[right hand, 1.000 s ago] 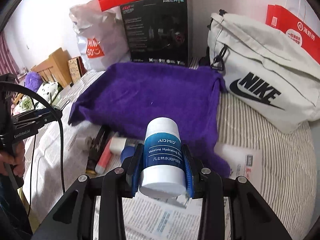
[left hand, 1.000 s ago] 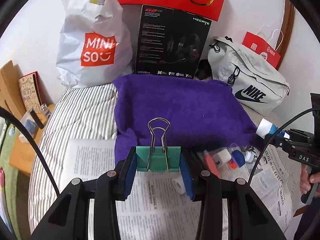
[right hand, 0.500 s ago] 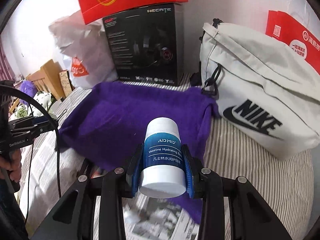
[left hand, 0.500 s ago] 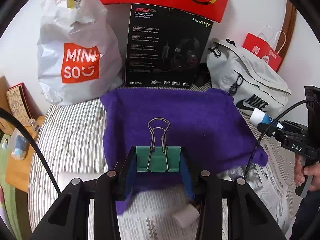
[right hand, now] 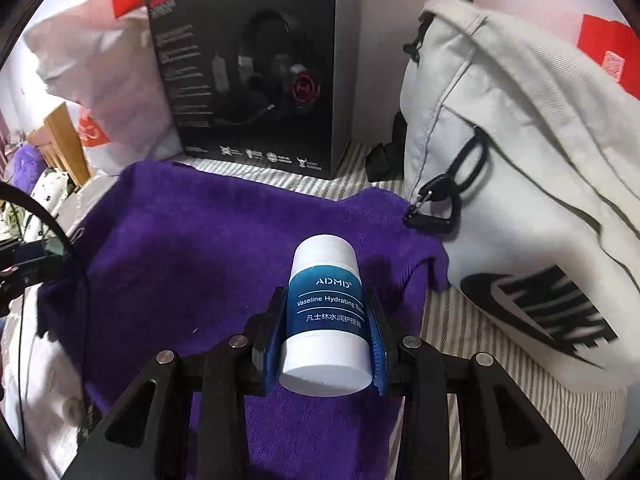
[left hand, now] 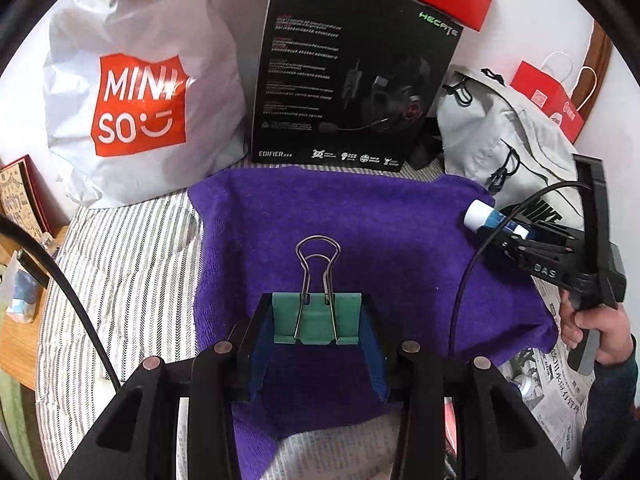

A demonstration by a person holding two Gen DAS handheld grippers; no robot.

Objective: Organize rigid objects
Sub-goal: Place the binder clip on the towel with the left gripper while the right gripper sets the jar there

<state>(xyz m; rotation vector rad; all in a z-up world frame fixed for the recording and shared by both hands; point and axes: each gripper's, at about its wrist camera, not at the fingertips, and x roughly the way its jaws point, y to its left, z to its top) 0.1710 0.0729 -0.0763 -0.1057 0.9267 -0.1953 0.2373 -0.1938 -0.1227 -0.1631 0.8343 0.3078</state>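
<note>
1. The left gripper point(left hand: 316, 322) clenched a green binder clip point(left hand: 316, 318) above the purple towel's point(left hand: 380, 232) near half.
2. The right gripper point(right hand: 326, 330) clasped a white-and-blue balm jar point(right hand: 326, 316) over that towel's right edge.
3. Beyond the towel stood a black headset box point(left hand: 352, 68), with a white Nike bag point(right hand: 520, 168) to the towel's right.

"MINISO" on white bag point(left hand: 136, 108), "ADMD" on balm tube point(right hand: 325, 312), "EDIFIER" on black box point(left hand: 352, 68)

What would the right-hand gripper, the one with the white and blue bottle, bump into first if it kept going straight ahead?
Probably the purple towel, since the right gripper points forward and down over it. Skimming above it, the next thing would be the black headset box. Depth is hard to judge here.
</note>
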